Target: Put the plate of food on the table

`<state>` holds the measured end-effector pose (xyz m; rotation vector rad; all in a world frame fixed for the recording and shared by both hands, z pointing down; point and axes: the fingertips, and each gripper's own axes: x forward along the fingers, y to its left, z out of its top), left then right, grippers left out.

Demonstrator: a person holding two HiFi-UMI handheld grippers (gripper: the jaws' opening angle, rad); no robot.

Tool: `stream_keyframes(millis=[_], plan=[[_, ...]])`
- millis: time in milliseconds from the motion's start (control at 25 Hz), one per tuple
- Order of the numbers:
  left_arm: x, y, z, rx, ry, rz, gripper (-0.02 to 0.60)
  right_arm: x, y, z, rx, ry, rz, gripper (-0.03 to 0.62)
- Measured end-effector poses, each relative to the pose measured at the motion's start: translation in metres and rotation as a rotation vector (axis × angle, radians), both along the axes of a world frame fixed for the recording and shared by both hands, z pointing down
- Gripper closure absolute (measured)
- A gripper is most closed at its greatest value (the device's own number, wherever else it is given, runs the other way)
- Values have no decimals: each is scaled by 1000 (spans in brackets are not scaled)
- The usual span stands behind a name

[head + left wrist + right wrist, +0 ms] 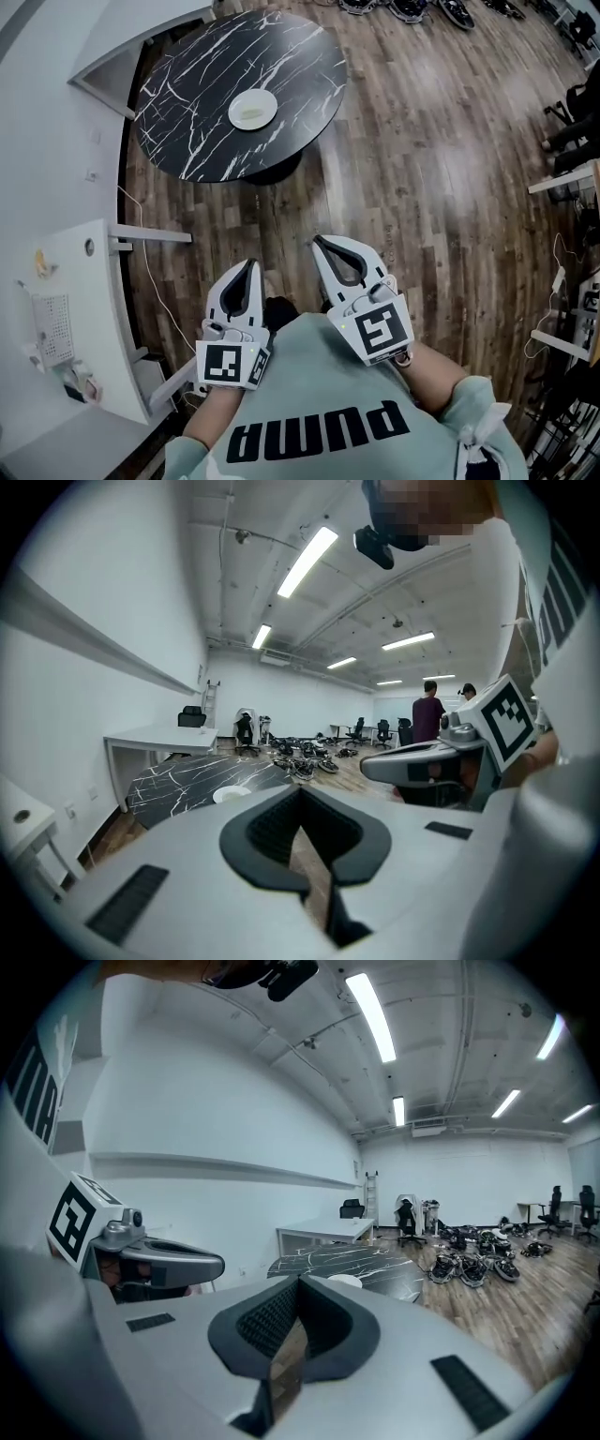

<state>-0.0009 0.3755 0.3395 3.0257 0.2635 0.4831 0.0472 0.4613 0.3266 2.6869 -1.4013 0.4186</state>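
A white plate of pale food (pixel 253 109) lies on the round black marble table (pixel 187 94), well ahead of me. It also shows as a small white plate (pixel 230 793) in the left gripper view and as a plate (pixel 345 1281) in the right gripper view. My left gripper (pixel 251 263) and right gripper (pixel 319 241) are held close to my chest, far from the table. Both point toward it over the wooden floor. Each has its jaws shut tip to tip with nothing between them.
A white desk (pixel 75 309) with small items stands at my left, and a cable (pixel 150 272) trails on the floor beside it. Another white desk (pixel 141 37) adjoins the table's far left. Chair bases (pixel 473 1265) litter the far floor. Two people (pixel 428 710) stand far off.
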Motion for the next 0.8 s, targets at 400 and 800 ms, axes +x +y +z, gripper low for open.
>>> stream_keyframes(millis=[400,800], plan=[[-22,21,16,9,-6,-74,575,-22,21,19,-31,-12,-40,586],[-30,24,4,35,22,-120,575,-29,24,12,-21,7,-76,587]])
